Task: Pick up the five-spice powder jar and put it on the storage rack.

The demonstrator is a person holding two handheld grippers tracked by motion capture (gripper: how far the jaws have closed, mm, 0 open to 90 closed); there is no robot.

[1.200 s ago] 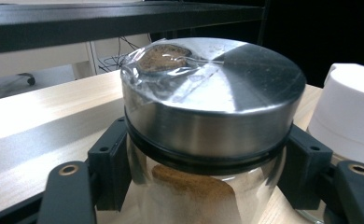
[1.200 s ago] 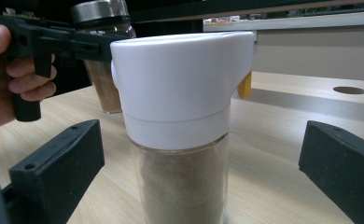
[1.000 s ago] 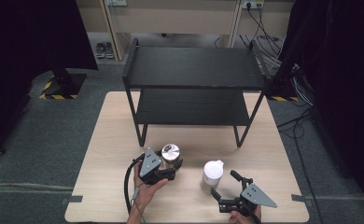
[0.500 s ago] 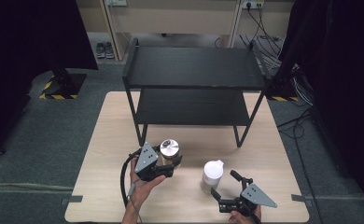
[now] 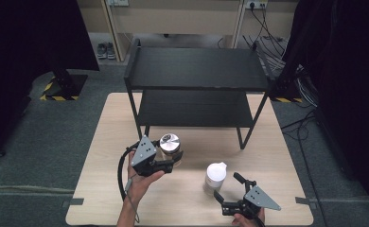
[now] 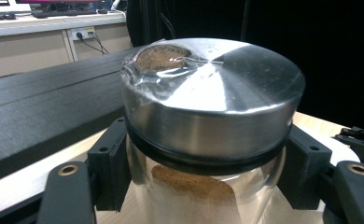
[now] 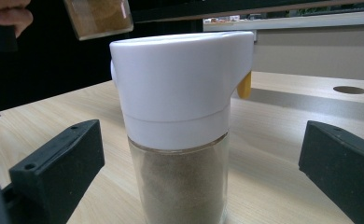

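A glass jar [image 5: 169, 143] with a shiny metal lid holds brown powder. My left gripper [image 5: 173, 158] is shut on it below the lid and holds it above the table, in front of the black shelf. In the left gripper view the black pads [image 6: 109, 163] press both sides of the jar [image 6: 208, 116]. A glass shaker [image 5: 215, 177] with a white lid and brownish powder stands on the table. My right gripper [image 5: 226, 186] is open, level with the shaker. In the right gripper view the shaker [image 7: 180, 130] stands between the spread fingers [image 7: 59, 163], untouched.
A black two-tier shelf [image 5: 197, 71] stands at the back of the light wooden table [image 5: 107, 142]. Cables and wall sockets [image 5: 267, 28] lie behind it. In the right gripper view, the lifted jar [image 7: 98, 16] hangs at the upper left.
My left gripper has risen with the metal-lidded jar, lifting it off the table and a little toward the shelf. The right gripper and the shaker have stayed put.
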